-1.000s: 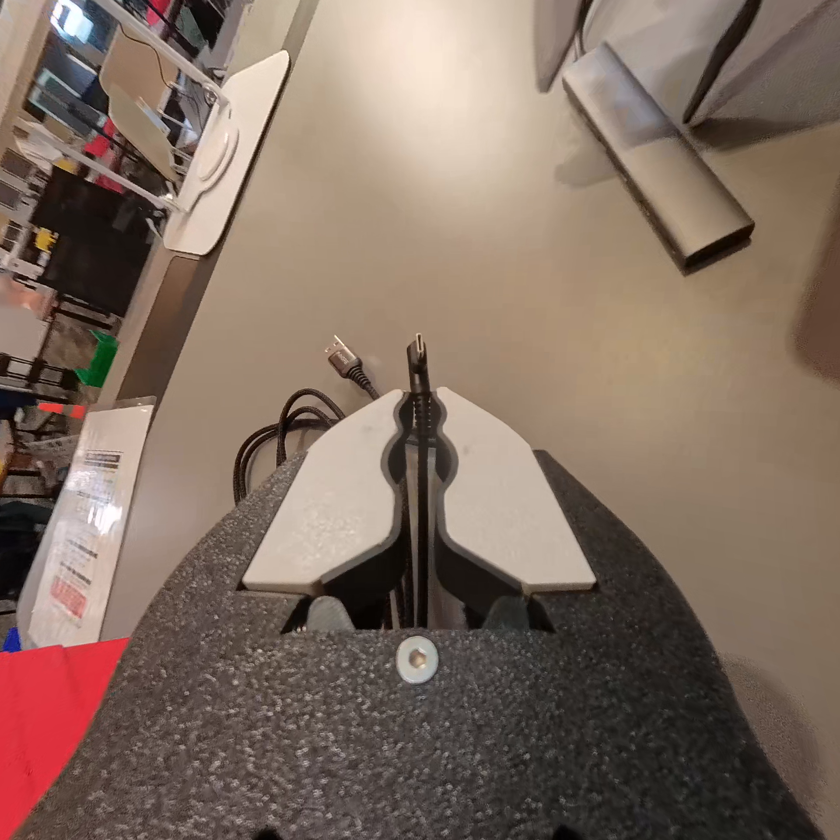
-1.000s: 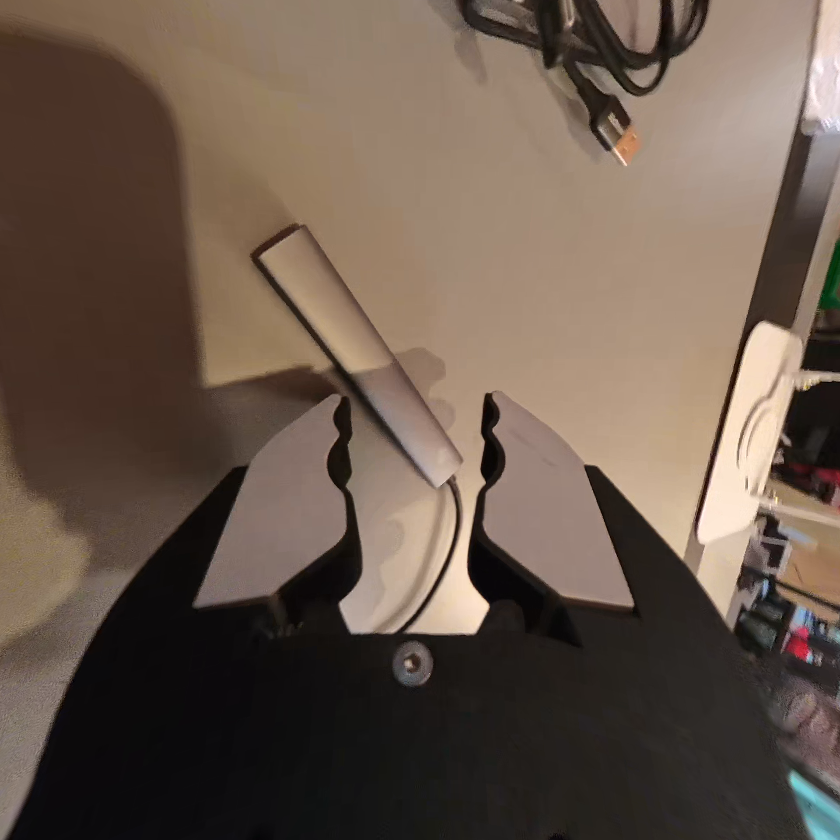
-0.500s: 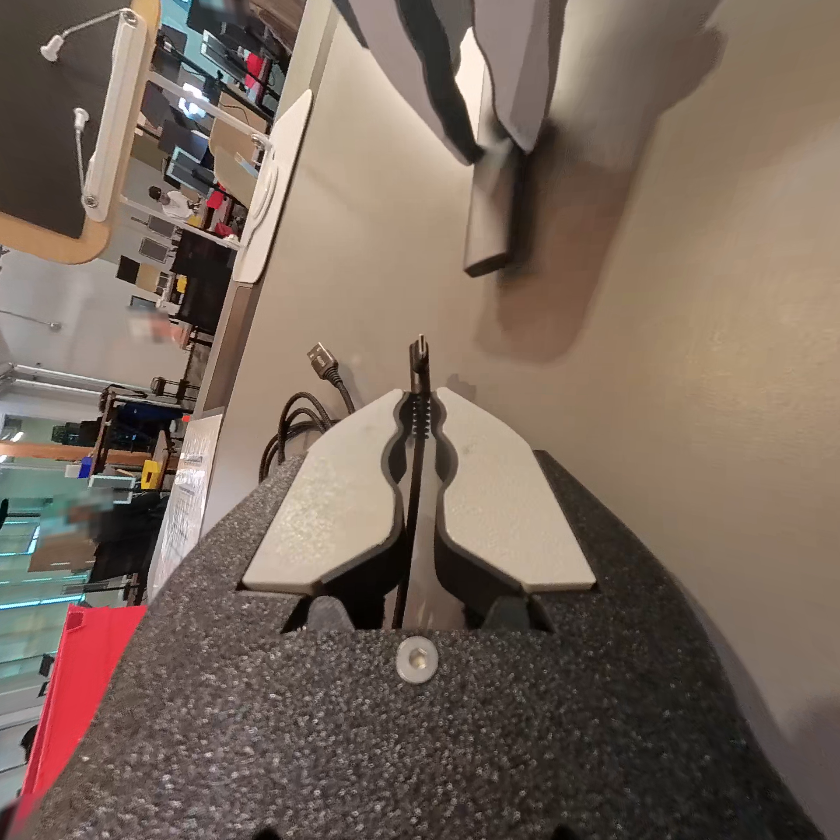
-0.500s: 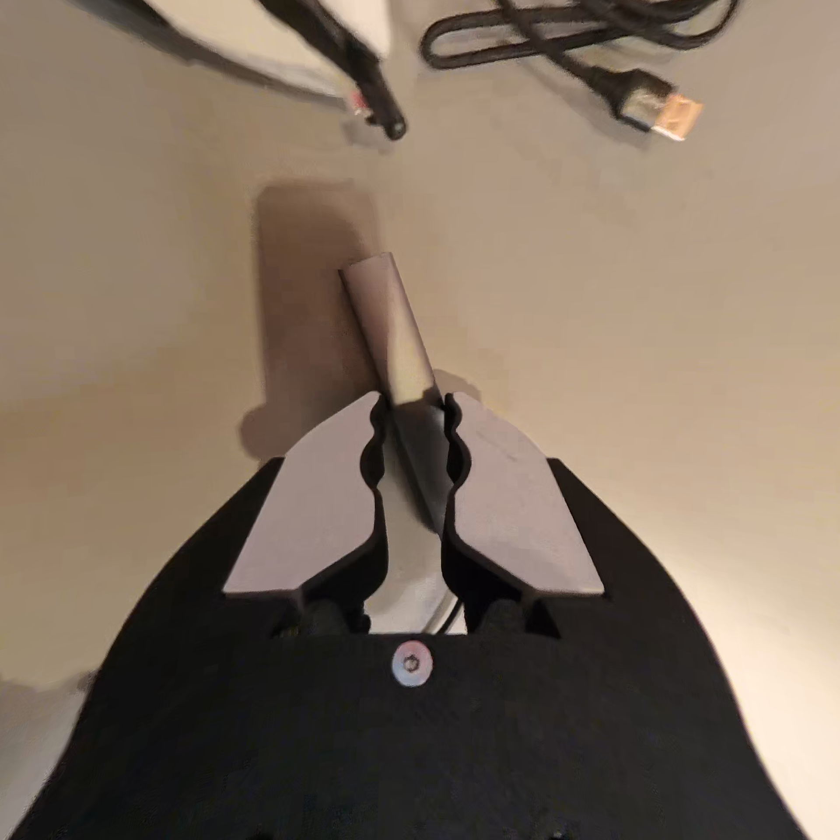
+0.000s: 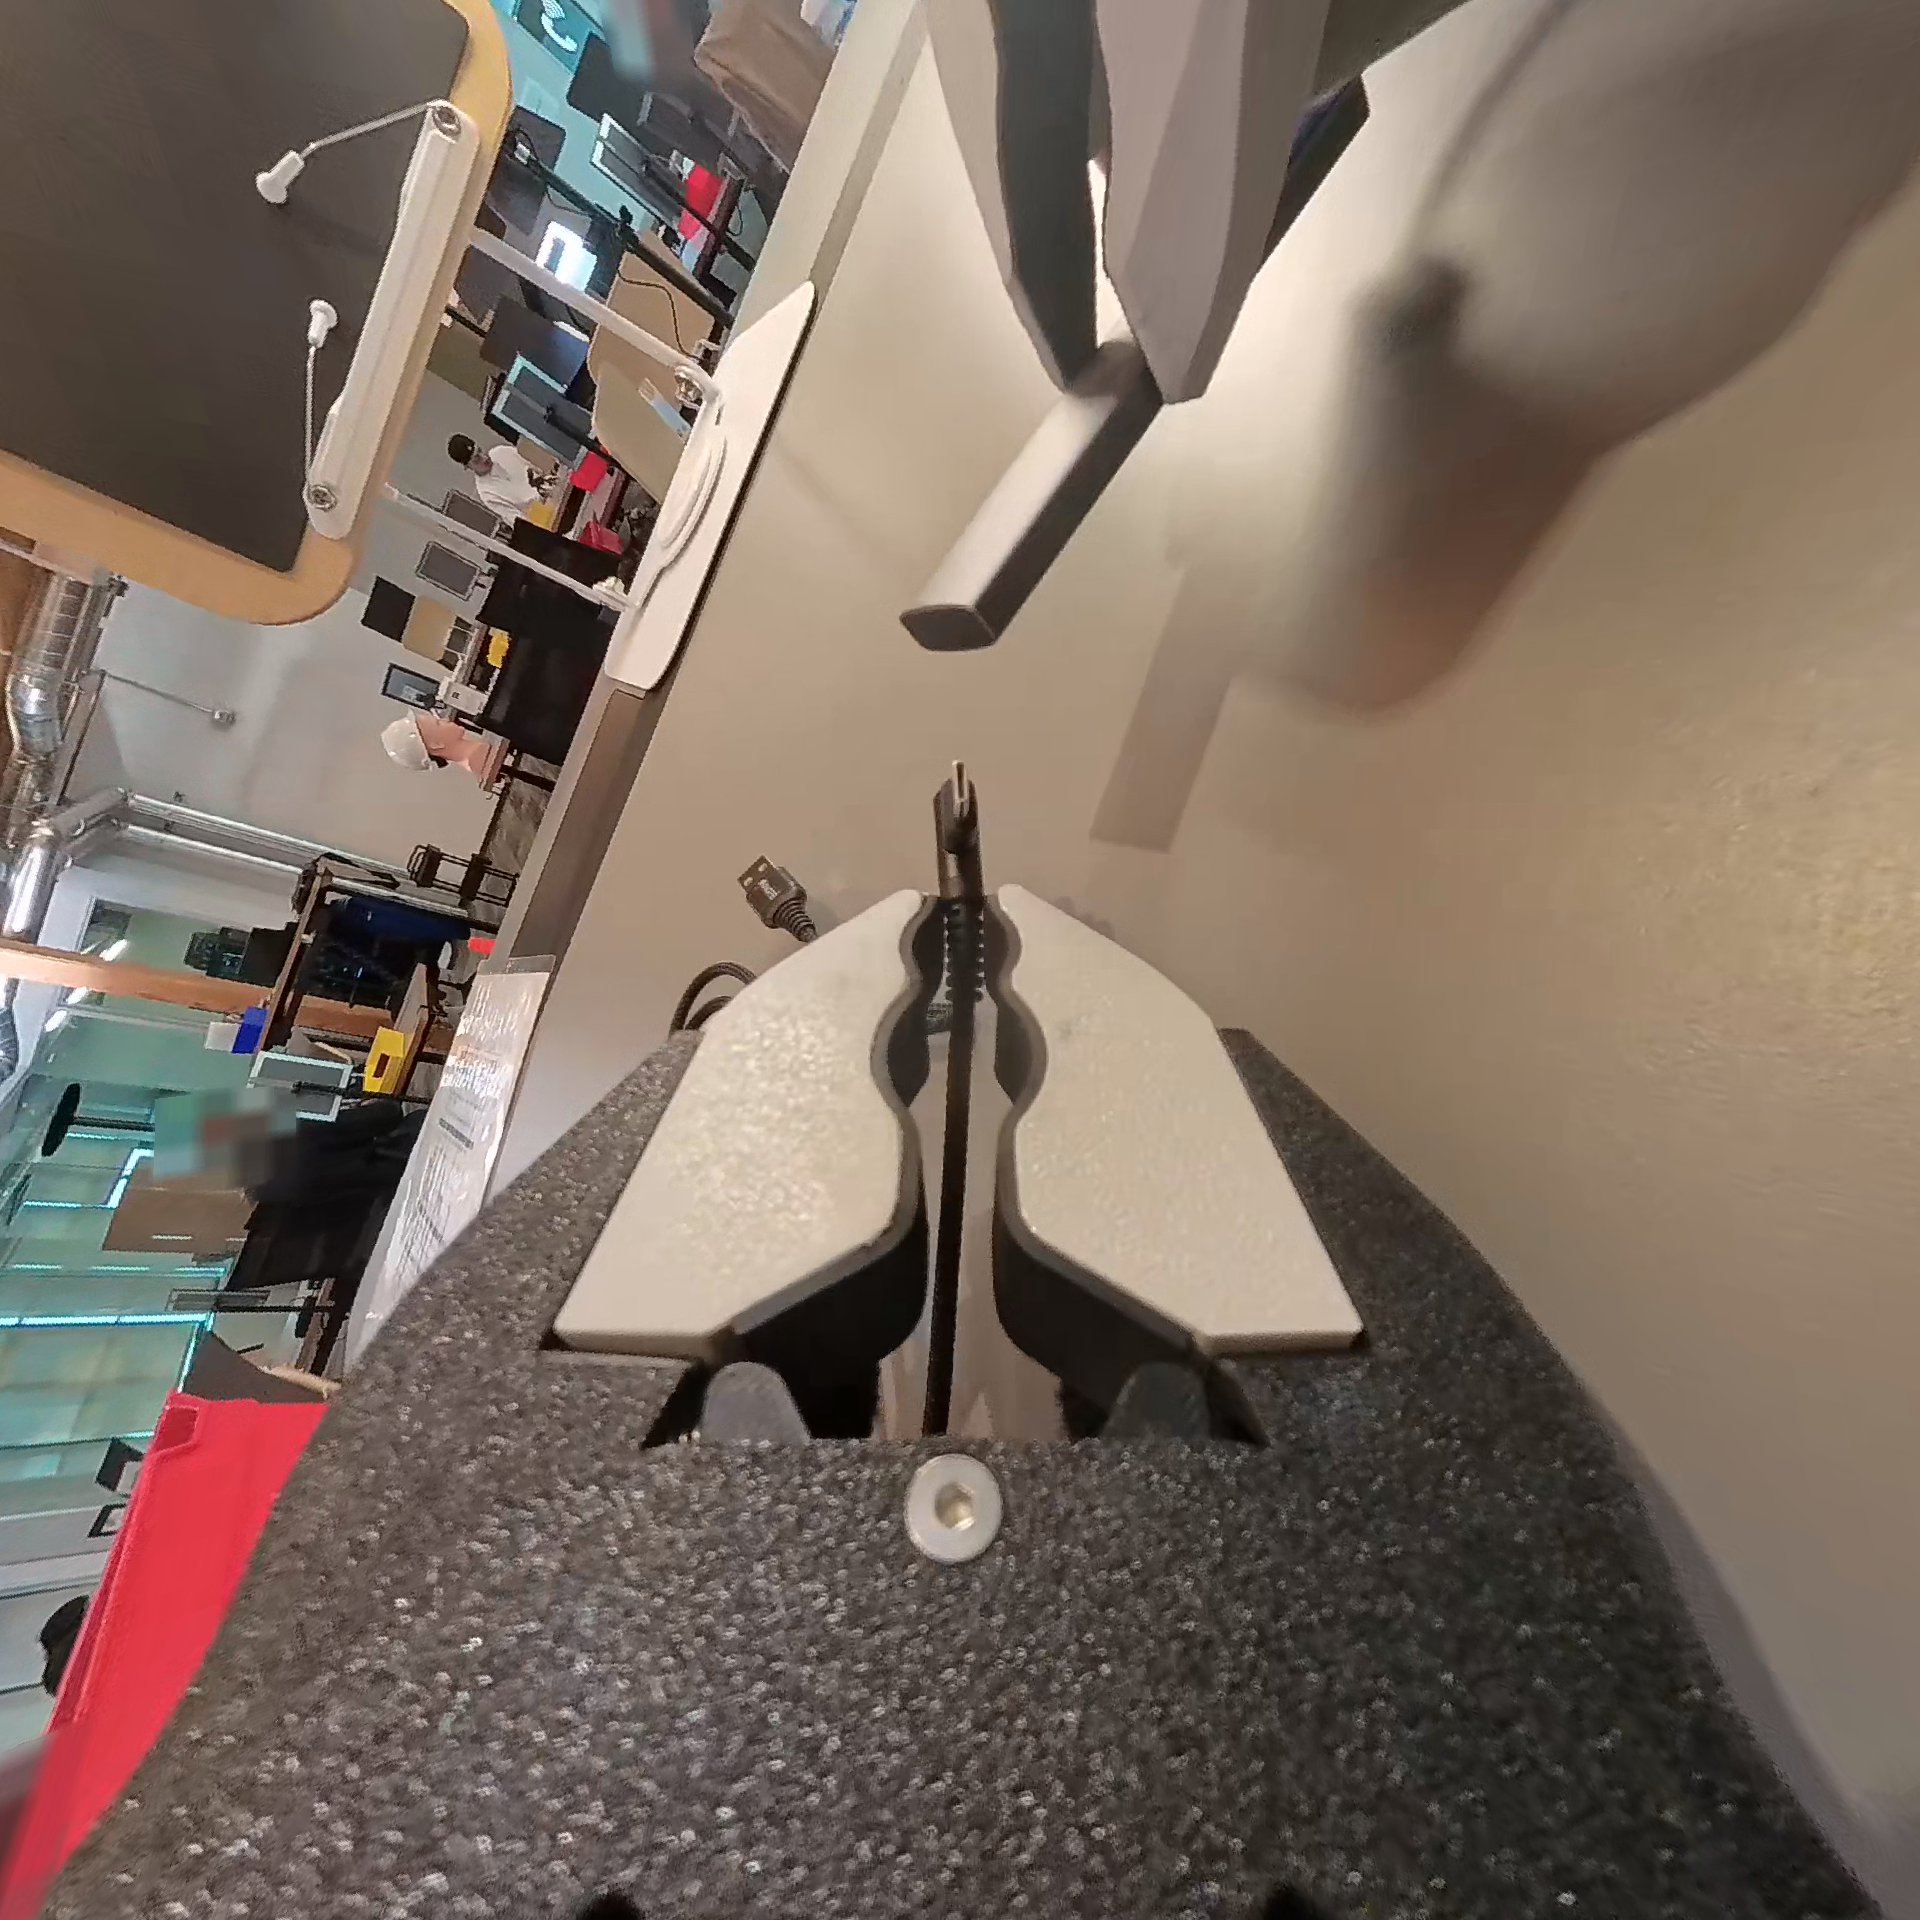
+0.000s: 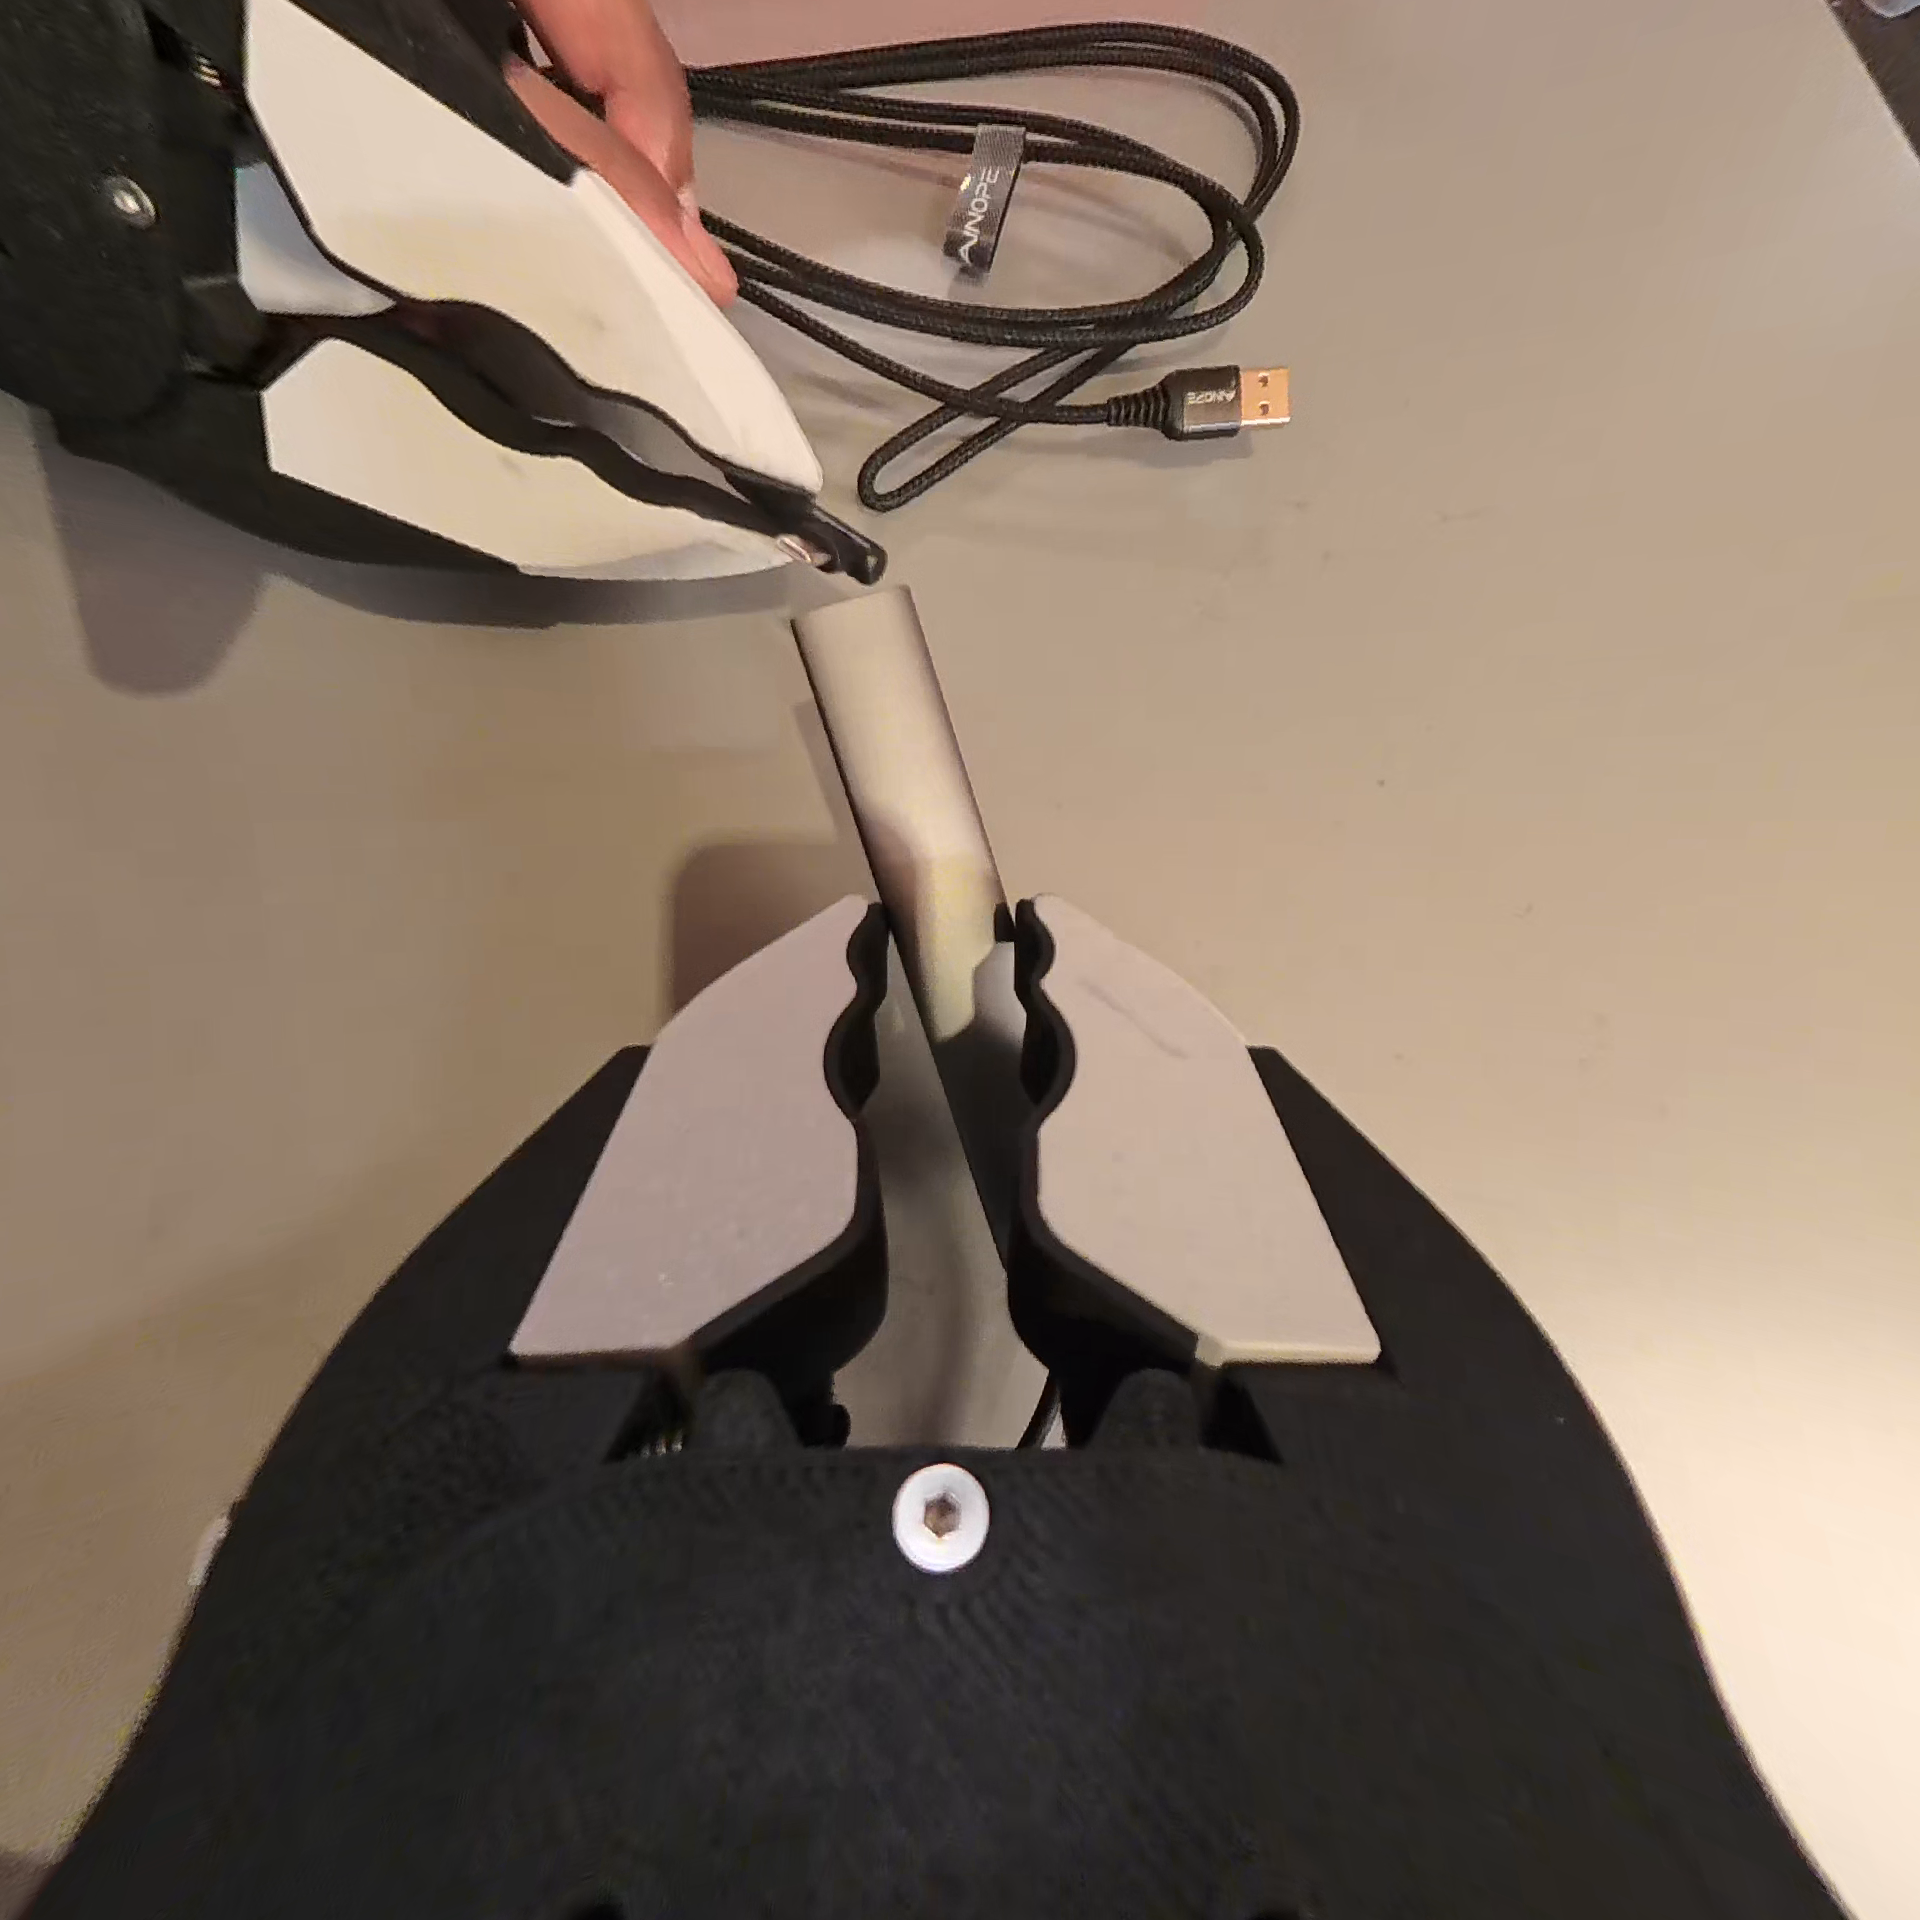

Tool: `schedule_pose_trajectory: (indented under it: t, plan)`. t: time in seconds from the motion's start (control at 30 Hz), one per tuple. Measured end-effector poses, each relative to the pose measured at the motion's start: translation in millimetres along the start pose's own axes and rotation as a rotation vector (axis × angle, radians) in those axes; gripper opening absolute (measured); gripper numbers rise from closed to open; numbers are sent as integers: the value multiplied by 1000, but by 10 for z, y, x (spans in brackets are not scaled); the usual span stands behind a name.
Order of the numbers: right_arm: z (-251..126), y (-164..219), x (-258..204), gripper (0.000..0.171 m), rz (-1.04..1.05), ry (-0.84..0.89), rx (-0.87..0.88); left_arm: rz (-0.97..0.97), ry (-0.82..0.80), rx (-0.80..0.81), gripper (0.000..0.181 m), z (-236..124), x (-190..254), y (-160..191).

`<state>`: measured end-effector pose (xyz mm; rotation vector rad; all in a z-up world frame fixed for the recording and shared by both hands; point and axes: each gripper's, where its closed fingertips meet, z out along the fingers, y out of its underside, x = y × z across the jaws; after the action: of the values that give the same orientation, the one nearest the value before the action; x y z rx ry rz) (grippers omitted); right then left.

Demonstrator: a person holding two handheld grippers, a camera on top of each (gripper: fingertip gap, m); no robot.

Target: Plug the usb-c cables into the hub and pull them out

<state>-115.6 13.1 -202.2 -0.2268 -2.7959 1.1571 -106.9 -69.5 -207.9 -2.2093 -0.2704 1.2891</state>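
My left claw (image 5: pixel 958 902) is pinched tight on the black braided usb-c cable (image 5: pixel 952 1091) just behind its plug, so the usb-c plug (image 5: pixel 954 812) sticks out past my fingertips, pointing forward. The cable runs back between my two pale fingers (image 5: pixel 769 1101) into the claw body.

My right claw (image 6: pixel 948 914) is closed around the grey hub (image 6: pixel 899 758), gripping it near one end, so the long bar juts out beyond my fingertips and its far end is lifted off the beige worktop (image 6: pixel 1455 831). A shadow of the hub lies on the worktop below it. From my left wrist view the hub (image 5: pixel 1029 509) hangs in the air above and ahead of the plug, its dark end face turned toward me, with a clear gap between plug and hub.

From my right wrist view, my left claw (image 6: pixel 800 525) comes in from the upper left with the plug (image 6: pixel 836 549) just beside the hub's far end, nearly touching but not inserted. My hand (image 6: pixel 644 114) shows behind that claw.

The rest of the cable lies coiled on the worktop beyond the hub, bound by a dark strap (image 6: pixel 982 203), and its flat usb-a plug (image 6: pixel 1231 400) rests off to the right, well apart from the hub.
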Motion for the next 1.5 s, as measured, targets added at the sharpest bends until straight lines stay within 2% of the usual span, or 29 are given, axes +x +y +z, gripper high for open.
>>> schedule_pose_trajectory:
  t: [0.03, 0.23, 0.43, 0.67, 0.77, 0.87, 0.93, 1.07, 1.2, 1.37, 1.5]
  plan:
    - [9, 6, -1, 23, -6, 1, -3, -4, 1, -1, 7, 2, 2, 7]
    - [109, 26, -60, 23, -125, -13, -40, -17, -23, -13, 7, 23, -46, 77]
    - [189, -46, -208, 23, -343, -22, -69, 7, -32, 2, 7, 18, -40, 60]
    - [220, 32, -387, 23, -641, 70, -133, 76, 12, 69, 7, -32, 5, 35]
    - [229, 96, -450, 23, -643, 79, -133, 108, 36, 96, 7, -48, 24, 25]
    - [204, 89, -433, 16, -559, 97, -93, 128, 41, 115, 7, -43, 28, 2]
    - [167, 57, -419, 21, -450, 79, -66, 143, 32, 125, 7, -33, 23, -16]
    - [117, -139, -346, 28, -101, 17, 21, 158, 11, 154, 8, -25, 12, -60]
    - [174, -350, -321, 27, 226, -102, 91, 177, -24, 183, 8, -41, -14, -108]
    - [305, -395, -379, 31, 394, -177, 38, 200, -56, 201, 7, -67, -31, -120]
    - [345, -504, -442, 34, 561, -290, 106, 221, -75, 207, 8, -80, -35, -128]
